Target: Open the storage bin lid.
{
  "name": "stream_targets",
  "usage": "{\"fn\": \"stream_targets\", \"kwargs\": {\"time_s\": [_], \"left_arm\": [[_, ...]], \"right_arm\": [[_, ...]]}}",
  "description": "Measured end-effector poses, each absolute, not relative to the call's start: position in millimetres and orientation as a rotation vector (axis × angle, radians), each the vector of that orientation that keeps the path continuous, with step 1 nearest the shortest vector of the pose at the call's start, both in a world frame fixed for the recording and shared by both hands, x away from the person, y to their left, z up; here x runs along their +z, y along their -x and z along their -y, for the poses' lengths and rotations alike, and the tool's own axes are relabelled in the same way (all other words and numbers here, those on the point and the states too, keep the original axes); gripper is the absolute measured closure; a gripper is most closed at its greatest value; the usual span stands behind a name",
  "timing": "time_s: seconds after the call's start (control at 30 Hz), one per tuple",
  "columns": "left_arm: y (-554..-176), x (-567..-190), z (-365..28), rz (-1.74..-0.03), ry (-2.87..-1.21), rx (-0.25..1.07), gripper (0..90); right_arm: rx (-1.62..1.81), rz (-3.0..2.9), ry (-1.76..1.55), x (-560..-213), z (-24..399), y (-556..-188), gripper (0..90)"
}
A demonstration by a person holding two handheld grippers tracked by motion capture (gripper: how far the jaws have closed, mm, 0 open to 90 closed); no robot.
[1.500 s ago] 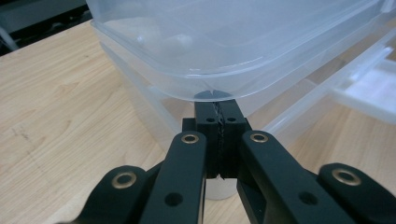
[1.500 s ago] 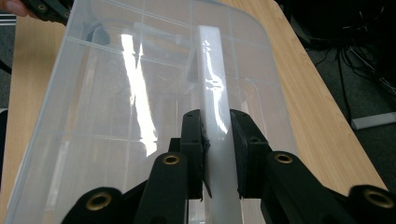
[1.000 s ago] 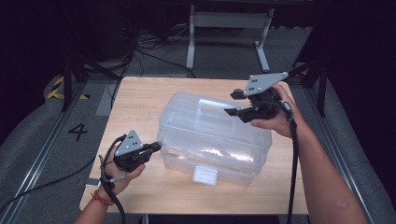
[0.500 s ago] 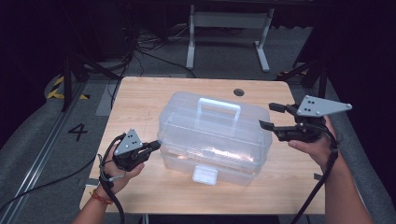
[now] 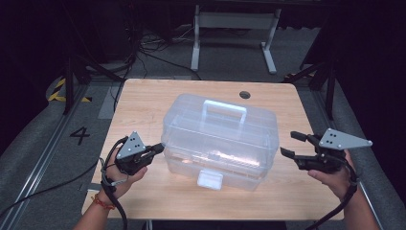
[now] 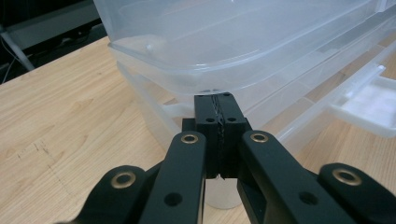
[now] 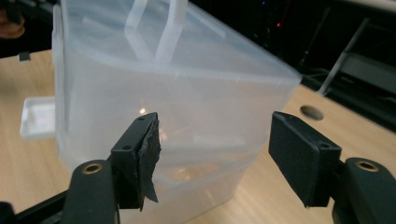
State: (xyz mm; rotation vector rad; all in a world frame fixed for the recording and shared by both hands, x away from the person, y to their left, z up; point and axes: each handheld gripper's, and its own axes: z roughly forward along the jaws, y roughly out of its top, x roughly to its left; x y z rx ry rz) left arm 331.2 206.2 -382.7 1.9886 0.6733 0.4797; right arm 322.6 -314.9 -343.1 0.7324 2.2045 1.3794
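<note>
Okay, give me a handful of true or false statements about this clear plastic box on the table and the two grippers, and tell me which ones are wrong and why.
1. The clear plastic storage box stands on the light wooden table with its lid on. True.
2. The left gripper has its jaws wide open. False: they are shut together, tips at the box's left end below the lid's rim.
3. The right gripper is clamped on the box's handle. False: its jaws are open, with nothing between them, and it is apart from the box's right end.
4. A white latch sits on the box's near side. True.
</note>
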Motion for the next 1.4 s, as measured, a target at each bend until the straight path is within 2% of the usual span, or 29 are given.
{"fn": "stream_targets", "kwargs": {"time_s": [0.2, 0.47, 1.13, 1.33, 1.4], "left_arm": [[-333.6, -381.0, -205.8, -0.684, -1.988, 0.481, 89.9], [-336.2, -379.8, -205.2, -0.682, -1.989, 0.48, 89.8], [-340.0, -371.2, -204.1, -0.671, -1.987, 0.484, 86.4], [-342.5, -372.0, -209.0, -0.694, -1.966, 0.485, 84.2], [-343.1, -373.6, -210.6, -0.71, -1.955, 0.48, 83.6]], "right_arm": [[1.315, -2.294, -0.771, -378.6, 305.8, -319.5, 33.5], [1.335, -2.315, -0.777, -391.0, 303.3, -315.3, 30.8], [1.344, -2.179, -0.636, -373.0, 284.3, -300.8, 28.4], [1.343, -2.142, -0.621, -370.7, 282.6, -299.5, 29.5], [1.351, -2.121, -0.615, -369.3, 282.3, -298.4, 32.7]]}}
